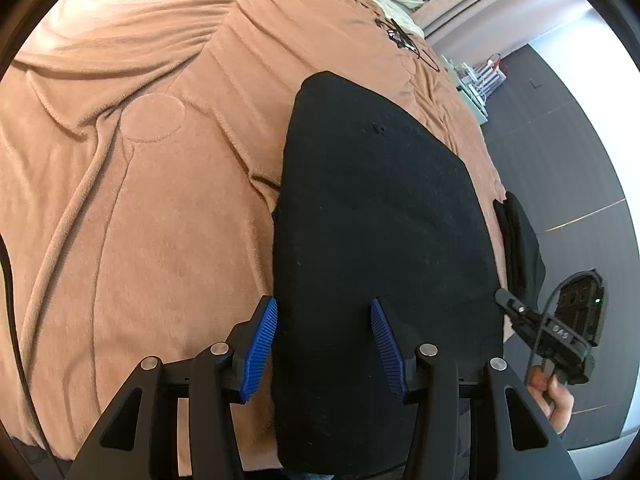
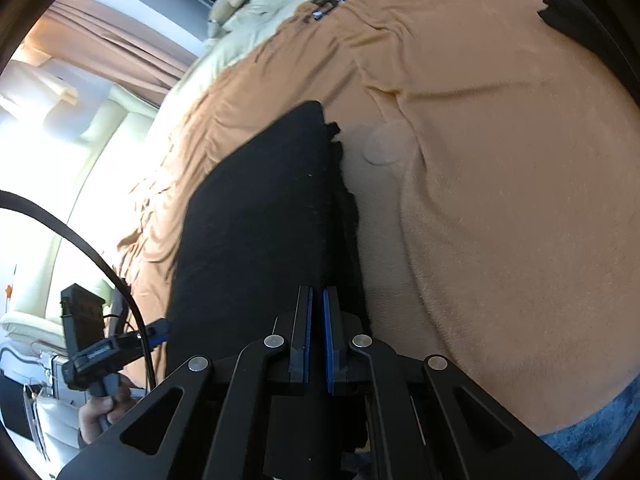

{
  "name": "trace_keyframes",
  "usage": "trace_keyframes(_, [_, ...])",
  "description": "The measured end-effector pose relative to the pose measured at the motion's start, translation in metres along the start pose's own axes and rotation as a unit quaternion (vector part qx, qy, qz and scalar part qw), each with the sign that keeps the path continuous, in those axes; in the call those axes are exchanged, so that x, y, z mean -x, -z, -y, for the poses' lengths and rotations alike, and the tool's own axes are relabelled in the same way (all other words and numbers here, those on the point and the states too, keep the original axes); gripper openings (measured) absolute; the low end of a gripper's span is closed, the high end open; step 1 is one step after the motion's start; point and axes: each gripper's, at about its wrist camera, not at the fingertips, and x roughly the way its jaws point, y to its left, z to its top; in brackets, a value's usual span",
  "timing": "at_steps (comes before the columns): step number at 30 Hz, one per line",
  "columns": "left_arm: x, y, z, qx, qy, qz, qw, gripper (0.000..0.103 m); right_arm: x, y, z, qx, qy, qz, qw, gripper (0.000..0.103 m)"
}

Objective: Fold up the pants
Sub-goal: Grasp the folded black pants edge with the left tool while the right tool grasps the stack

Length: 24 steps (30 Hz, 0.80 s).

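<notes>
Brown blanket (image 1: 140, 208) covers the bed; black pants (image 1: 380, 220) lie long near its side edge. Nearest, the left gripper (image 1: 324, 348) stands half open astride their near end, while the right gripper (image 2: 317, 336) is pinched closed over the cloth. Grab both near corners evenly, then carry them toward the far end.

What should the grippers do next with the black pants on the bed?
Probably close the left gripper on the near end of the black pants: its jaws stand apart around the cloth, while the right gripper looks pinched shut on the pants' edge, ready to lift together off the orange blanket.
</notes>
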Motion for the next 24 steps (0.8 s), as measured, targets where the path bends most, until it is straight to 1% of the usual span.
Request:
trace_keyframes(2, [-0.002,-0.003,-0.004,0.007,0.001,0.0,1.0,0.051,-0.001,-0.002,-0.005,0.008,0.007,-0.004,1.0,0.002])
trace_keyframes(6, [-0.004,-0.007,-0.009,0.013,0.004,0.002,0.9999,0.051,0.003,-0.011,-0.016,0.028,0.011,-0.012,0.999,0.007])
trace_keyframes(8, [-0.005,-0.009,-0.013,0.018,0.008,0.002,0.9998,0.051,0.003,-0.015,-0.017,0.032,0.004,-0.015,0.999,0.016])
trace_keyframes(9, [-0.005,-0.01,-0.014,0.02,0.012,0.001,0.9997,0.051,0.002,-0.017,-0.016,0.032,0.0,-0.016,0.999,0.033])
trace_keyframes(10, [-0.006,-0.011,-0.015,0.023,0.014,0.002,0.9996,0.051,0.0,-0.021,-0.013,0.031,-0.002,-0.016,0.999,0.053])
trace_keyframes(11, [-0.006,-0.012,-0.016,0.023,0.015,0.002,0.9996,0.051,-0.001,-0.023,-0.011,0.031,-0.001,-0.014,0.999,0.057])
trace_keyframes(13, [-0.007,-0.015,-0.016,0.024,0.02,0.003,0.9995,0.051,-0.005,-0.027,-0.011,0.039,-0.003,-0.019,0.999,0.057])
trace_keyframes(16, [-0.007,-0.016,-0.018,0.024,0.028,0.004,0.9993,0.051,-0.018,-0.034,-0.01,0.046,-0.018,-0.038,0.998,0.057])
trace_keyframes(19, [-0.01,-0.021,-0.02,0.026,0.03,0.002,0.9992,0.051,-0.035,-0.043,-0.003,0.044,-0.025,-0.061,0.997,0.057])
trace_keyframes(24, [-0.017,-0.028,-0.02,0.031,0.035,-0.003,0.9989,0.051,-0.061,-0.053,0.01,0.039,-0.049,-0.105,0.992,0.057])
